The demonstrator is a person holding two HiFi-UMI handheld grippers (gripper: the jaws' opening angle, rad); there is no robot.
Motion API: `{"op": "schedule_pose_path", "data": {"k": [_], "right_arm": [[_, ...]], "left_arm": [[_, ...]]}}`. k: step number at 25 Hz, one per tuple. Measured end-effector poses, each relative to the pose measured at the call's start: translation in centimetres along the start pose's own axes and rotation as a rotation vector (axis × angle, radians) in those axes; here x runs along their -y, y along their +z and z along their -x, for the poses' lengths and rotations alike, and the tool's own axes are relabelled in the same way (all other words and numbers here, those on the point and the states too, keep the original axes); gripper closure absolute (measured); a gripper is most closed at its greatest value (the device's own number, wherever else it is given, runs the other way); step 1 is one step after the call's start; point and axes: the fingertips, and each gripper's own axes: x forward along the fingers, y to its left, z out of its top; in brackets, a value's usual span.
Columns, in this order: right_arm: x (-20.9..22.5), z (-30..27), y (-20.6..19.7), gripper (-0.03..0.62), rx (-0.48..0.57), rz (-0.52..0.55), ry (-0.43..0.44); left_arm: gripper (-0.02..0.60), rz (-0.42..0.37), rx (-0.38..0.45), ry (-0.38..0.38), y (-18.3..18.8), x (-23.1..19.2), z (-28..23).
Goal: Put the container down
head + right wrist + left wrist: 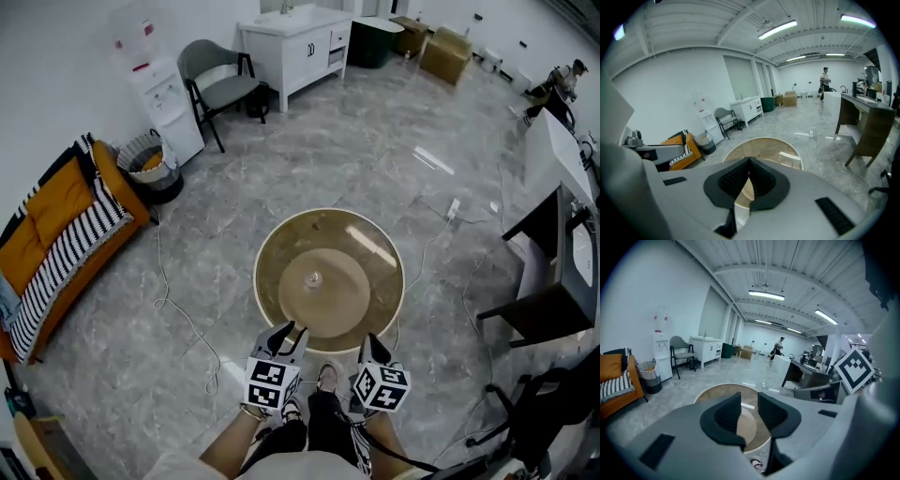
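The container (328, 281) sits on the open floor (394, 169), flat and upright, just ahead of your shoe (326, 377); it is round, with a pale rim, a tan inside and a small knob at the middle of its inner disc; neither gripper touches it.

Your left gripper (286, 330) hangs over the container's near rim in the head view; in its own view the left gripper (749, 404) has its jaws narrowly apart, with nothing between them; only the container (717, 397) shows through the gap, lower down and beyond. Your right gripper (373, 345) hangs beside it, also at the near rim; in the right gripper view (749, 161) its jaws meet at the tips, closed on nothing, with the container (764, 150) showing past them on the floor.

A thin cable (183, 309) trails over the floor to the container's left; another runs off to its right, toward a dark desk (553, 272) at the floor's right edge. Along the left edge of the floor stands an orange sofa (56, 234) with a striped cushion; next along that wall come a basket (150, 164), a white water dispenser (169, 103) and a grey chair (220, 80); a white cabinet (295, 47) stands against the far wall. A person (558, 84) is at the far right corner, well apart from the container.
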Motion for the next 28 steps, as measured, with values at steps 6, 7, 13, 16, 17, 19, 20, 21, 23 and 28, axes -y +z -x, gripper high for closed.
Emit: {"op": "schedule_pose_path", "data": {"k": [6,7,13,16,17,19,20,21,23,28], "right_arm": [[-2.3,4.4,2.4,0.571,0.047,0.036,0.012],[-2.6,5.1,2.5,0.571,0.054,0.044,0.016],[-5.2,8.6,4.0,0.571,0.093,0.102,0.044],[-6.5,9.8,4.4,0.571,0.106,0.12,0.057],[-6.7,10.2,4.6,0.571,0.112,0.123,0.057],[-6.5,11.0,5.1,0.571,0.126,0.129,0.053],[-6.2,11.3,5.4,0.571,0.13,0.131,0.05],[-5.9,11.7,5.5,0.571,0.133,0.133,0.048],[-5.2,12.4,5.5,0.571,0.133,0.137,0.049],[-4.0,12.9,6.0,0.571,0.129,0.156,0.07]], "left_arm": [[0.572,0.039,0.01,0.034,2.5,1.1,5.2],[0.574,0.035,0.016,0.037,2.8,1.6,5.9],[0.574,0.011,0.075,0.073,5.6,3.0,9.7],[0.574,-0.002,0.107,0.074,6.8,3.3,11.3],[0.574,-0.006,0.115,0.074,7.1,3.4,11.7],[0.574,-0.005,0.127,0.073,7.5,3.6,12.2],[0.574,-0.001,0.129,0.073,7.6,3.7,12.3],[0.574,0.003,0.13,0.075,7.6,4.0,12.4],[0.574,0.013,0.131,0.082,7.4,4.6,12.5],[0.574,0.016,0.115,0.102,6.6,6.1,12.1]]}}
